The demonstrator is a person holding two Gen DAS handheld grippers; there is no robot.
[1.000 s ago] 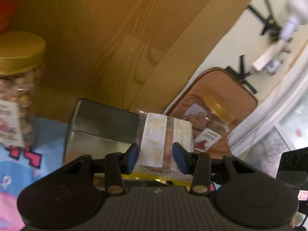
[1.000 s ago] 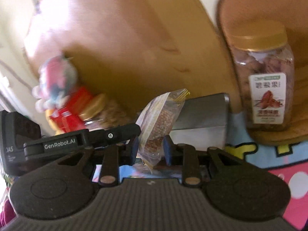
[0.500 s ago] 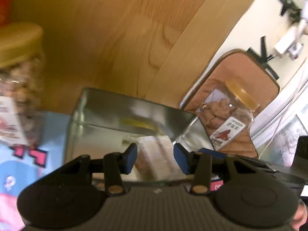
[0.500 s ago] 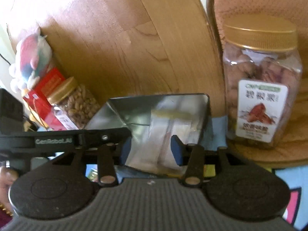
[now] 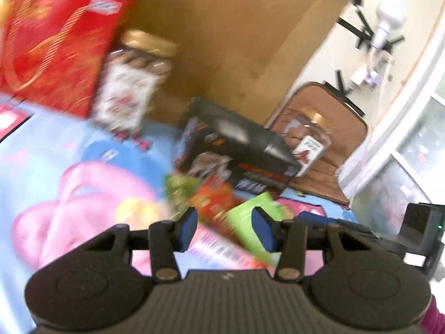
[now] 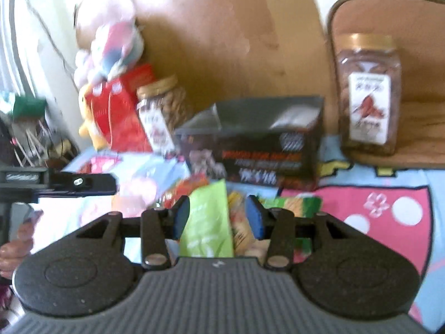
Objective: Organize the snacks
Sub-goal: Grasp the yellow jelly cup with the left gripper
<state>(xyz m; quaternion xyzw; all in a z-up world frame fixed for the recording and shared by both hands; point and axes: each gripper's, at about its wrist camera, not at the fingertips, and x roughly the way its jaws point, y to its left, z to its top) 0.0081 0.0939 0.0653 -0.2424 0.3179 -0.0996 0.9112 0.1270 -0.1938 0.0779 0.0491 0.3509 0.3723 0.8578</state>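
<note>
A pale blue cartoon-print cloth with pink shapes covers the surface. Behind it stands a light wooden panel. A brown padded mat lies at right. A soft plush toy — pink, grey and white, blurred — sits at upper left. A white lamp on a black stand is by the wall.

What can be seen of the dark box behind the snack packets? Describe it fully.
The dark box is rectangular, apparently printed cardboard, black with blurred orange and white lettering and a picture on its front. It stands upright on the patterned cloth, against the wooden panel, open-topped with a silvery lining. Snack packets lie before it, seemingly touching. Nothing grips it.
</note>
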